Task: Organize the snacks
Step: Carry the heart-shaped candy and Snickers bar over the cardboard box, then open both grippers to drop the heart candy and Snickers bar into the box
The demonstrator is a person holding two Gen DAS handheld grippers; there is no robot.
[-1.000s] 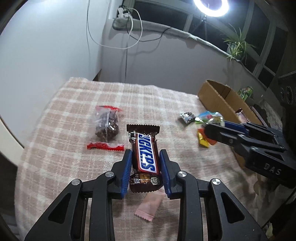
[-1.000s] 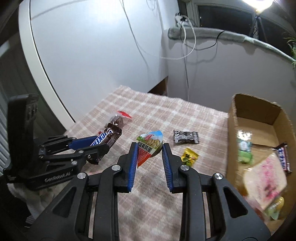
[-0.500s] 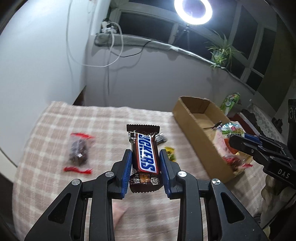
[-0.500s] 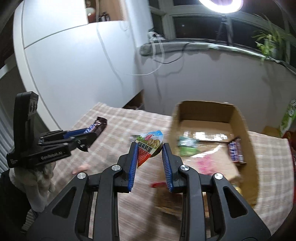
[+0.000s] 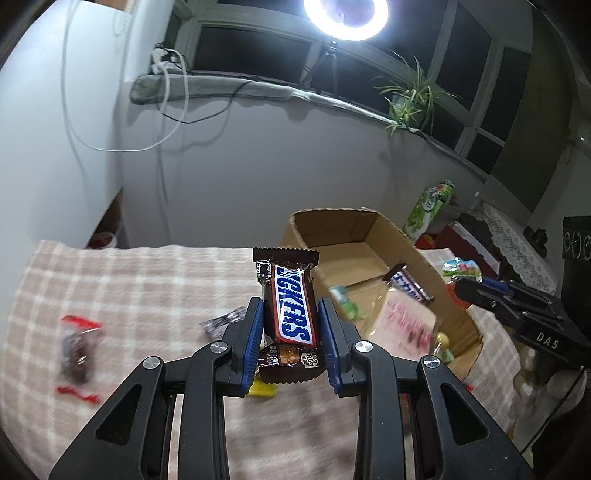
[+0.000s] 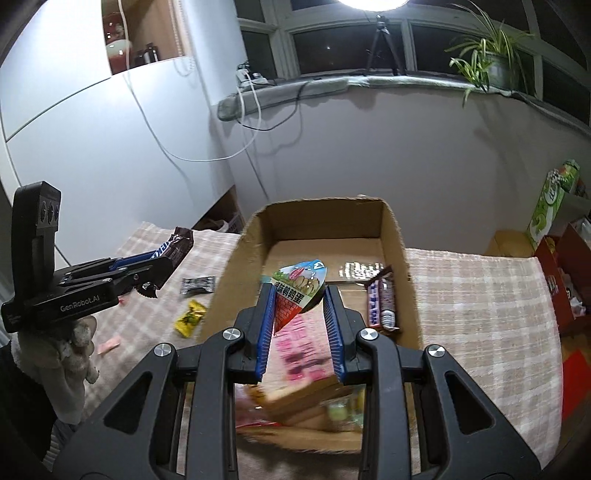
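Presently, item one: left gripper [image 5: 290, 341], jaws clenched on a Snickers bar [image 5: 290, 314], the bar upright between the blue pads and held above the checked tablecloth [image 5: 147, 288], short of the cardboard box [image 5: 458, 325] and to its left side. Item two: right gripper [image 6: 299, 325], jaws clamped on a snack pouch [image 6: 297, 291] printed with a brick pattern, held over the open box, above a pink-printed packet [image 6: 299, 347] lying inside it. Item three: box contents, beyond the pouch: a purple-and-white bar [image 6: 382, 304] against the right wall; a small green item [image 5: 341, 297] toward the left wall, blurred; further wrappers at the near end of the box, too blurred to name. Item four: loose snacks on the cloth left of the box: a yellow sweet [image 6: 190, 317] just beside the box wall, a dark grey sachet [image 6: 197, 285] a little beyond it, a pink wrapper [image 6: 109, 346] well left of the box; farther left again, a clear bag of dark pieces [image 5: 75, 350] with a red strip [image 5: 77, 393] near it. Item five: beyond the box, a grey wall with a white cable [image 6: 207, 155], a potted plant [image 6: 491, 66] on the window ledge, a ring light [image 5: 345, 18] above
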